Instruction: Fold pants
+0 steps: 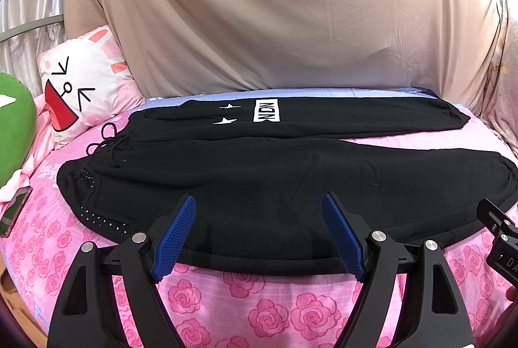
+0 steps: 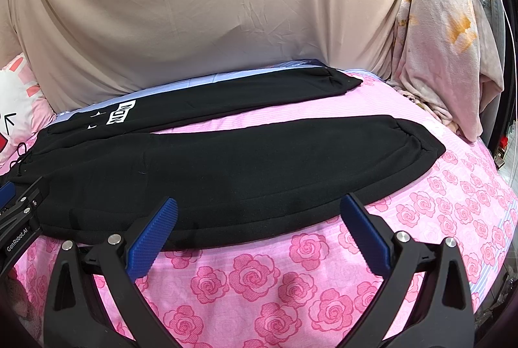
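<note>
A bed is covered with a pink sheet [image 1: 275,299] printed with roses; its far edge shows a strip of pale blue stripes. Behind the bed hangs a large beige cloth [image 1: 275,7] with soft wrinkles. At the left end a white and pink cartoon pillow [image 1: 81,82] leans against this cloth, and just beside it is a green plush thing [image 1: 13,127], only partly seen. A dark phone [image 1: 13,212] lies near the left edge. At the right end a pale blanket [image 2: 437,56] with orange marks hangs down.

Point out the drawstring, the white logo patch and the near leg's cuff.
drawstring [image 1: 111,150], left wrist view, on the knotted cord.
white logo patch [image 1: 266,110], left wrist view, patch centre.
near leg's cuff [image 2: 417,144], right wrist view, gathered hem.
</note>
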A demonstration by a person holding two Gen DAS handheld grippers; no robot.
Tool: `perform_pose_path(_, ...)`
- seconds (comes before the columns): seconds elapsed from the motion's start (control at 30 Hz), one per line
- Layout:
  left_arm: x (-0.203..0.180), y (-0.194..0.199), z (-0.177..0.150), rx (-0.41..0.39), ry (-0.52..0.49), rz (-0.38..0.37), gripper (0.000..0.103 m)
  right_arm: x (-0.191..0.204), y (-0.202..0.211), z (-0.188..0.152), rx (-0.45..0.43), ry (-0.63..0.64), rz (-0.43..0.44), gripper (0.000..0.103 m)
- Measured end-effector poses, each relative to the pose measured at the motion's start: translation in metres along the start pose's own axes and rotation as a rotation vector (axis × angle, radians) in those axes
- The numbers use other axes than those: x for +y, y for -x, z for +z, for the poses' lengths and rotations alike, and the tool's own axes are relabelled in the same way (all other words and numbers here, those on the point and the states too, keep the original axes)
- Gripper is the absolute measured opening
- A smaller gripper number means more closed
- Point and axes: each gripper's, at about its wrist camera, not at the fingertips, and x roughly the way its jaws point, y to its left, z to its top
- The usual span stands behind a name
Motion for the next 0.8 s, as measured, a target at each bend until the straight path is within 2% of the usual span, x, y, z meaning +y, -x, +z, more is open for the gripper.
perform_pose_path(0.8, 0.0007, -0.0014, 0.004, 0.005, 0.015, -0.015, 0.078, -0.0001, -0.0021, 0.0, 0.006, -0.007, 0.005, 0.098)
